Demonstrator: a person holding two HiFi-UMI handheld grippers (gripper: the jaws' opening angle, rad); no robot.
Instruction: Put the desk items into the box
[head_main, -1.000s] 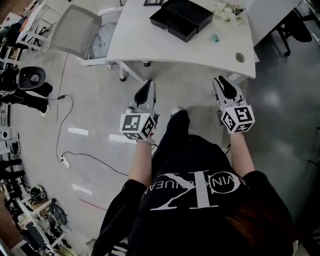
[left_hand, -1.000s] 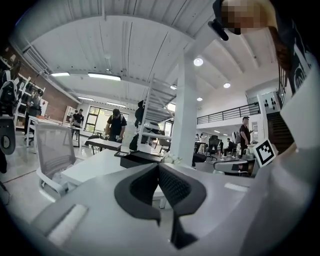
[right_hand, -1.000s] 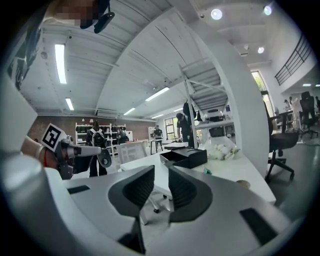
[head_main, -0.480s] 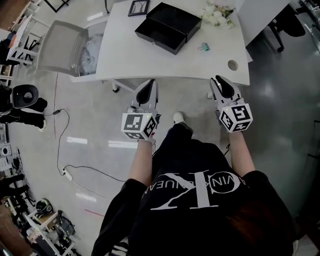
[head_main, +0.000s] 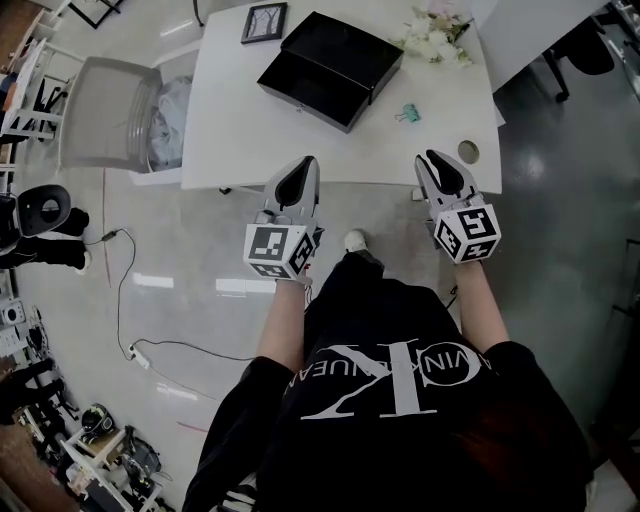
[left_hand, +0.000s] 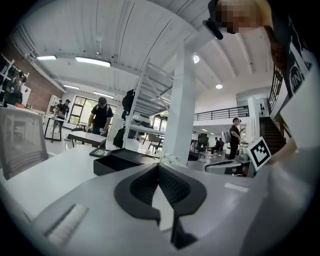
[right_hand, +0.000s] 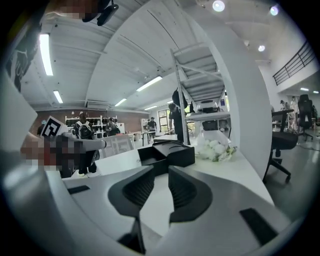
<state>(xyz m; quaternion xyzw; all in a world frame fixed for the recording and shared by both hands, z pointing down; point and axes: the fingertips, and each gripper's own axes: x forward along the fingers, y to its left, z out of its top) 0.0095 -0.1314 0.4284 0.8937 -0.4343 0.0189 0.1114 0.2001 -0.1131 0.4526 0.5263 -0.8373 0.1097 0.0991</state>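
Note:
A black box (head_main: 330, 68) lies open on the white desk (head_main: 240, 140), its lid resting against its far side. Near it are a small picture frame (head_main: 264, 22), a bunch of white flowers (head_main: 435, 35) and a teal binder clip (head_main: 407, 113). My left gripper (head_main: 298, 180) hovers at the desk's front edge, shut and empty. The right gripper (head_main: 440, 170) hangs over the front edge near the clip, its jaws a narrow gap apart with nothing between them. The left gripper view shows the left gripper (left_hand: 159, 167) facing the box (left_hand: 120, 161). The right gripper (right_hand: 160, 172) faces the box (right_hand: 167, 152) and flowers (right_hand: 212, 148).
A round cable hole (head_main: 468, 152) sits at the desk's front right corner. A grey chair (head_main: 110, 115) with cloth on it stands left of the desk. Cables (head_main: 125, 290) trail over the floor at the left. People stand far back in the hall.
The desk has drawn nearer and lower in the head view. Both grippers now reach its front edge, where before they hung over the floor short of it.

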